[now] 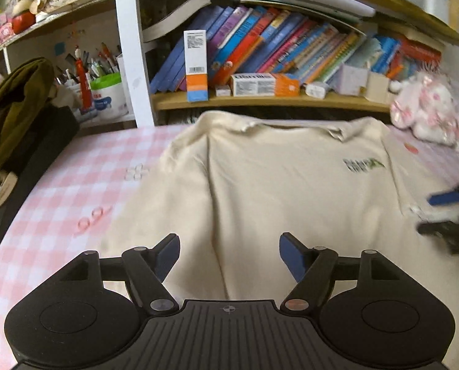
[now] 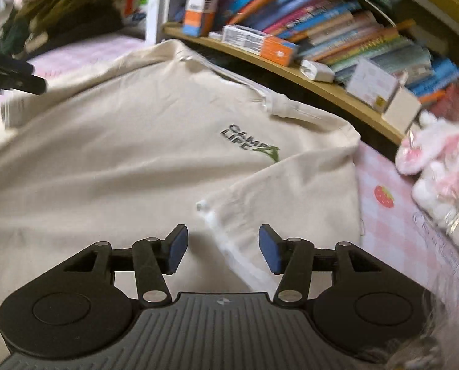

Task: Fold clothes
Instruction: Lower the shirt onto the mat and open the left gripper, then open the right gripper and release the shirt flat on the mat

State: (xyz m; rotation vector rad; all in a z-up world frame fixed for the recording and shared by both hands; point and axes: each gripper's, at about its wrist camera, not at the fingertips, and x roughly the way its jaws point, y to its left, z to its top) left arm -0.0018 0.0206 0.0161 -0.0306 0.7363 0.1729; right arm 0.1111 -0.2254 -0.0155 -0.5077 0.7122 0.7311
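Bookshelves [image 1: 260, 46] crowded the wall behind a pink checked counter [image 1: 75, 178], where a cream shirt [image 1: 275, 185] lay flat with its collar toward the shelf. Nearest the lens, the left gripper [image 1: 229, 254] hung above the shirt's lower middle with its jaws standing wide and nothing between them. The right gripper [image 2: 222, 248] was likewise open and empty, poised just over the hem of a sleeve [image 2: 275, 191] that lay folded in across the chest, below the logo [image 2: 251, 143]. Neither pad appeared to touch cloth. That sleeve looked the likeliest trouble: loose and only resting there, it could slide back out if a gripper brushed it or dragged the body fabric beneath. The crease down the shirt's left half could also bunch if the next pinch caught one layer only. Further out, a plush toy [image 2: 439, 178] sat close beside the shirt's right edge, and a dark bag [image 1: 17, 117] lay at the counter's left; a wide sweep might snag either. Motion blur left the finer wrinkles hard to judge.
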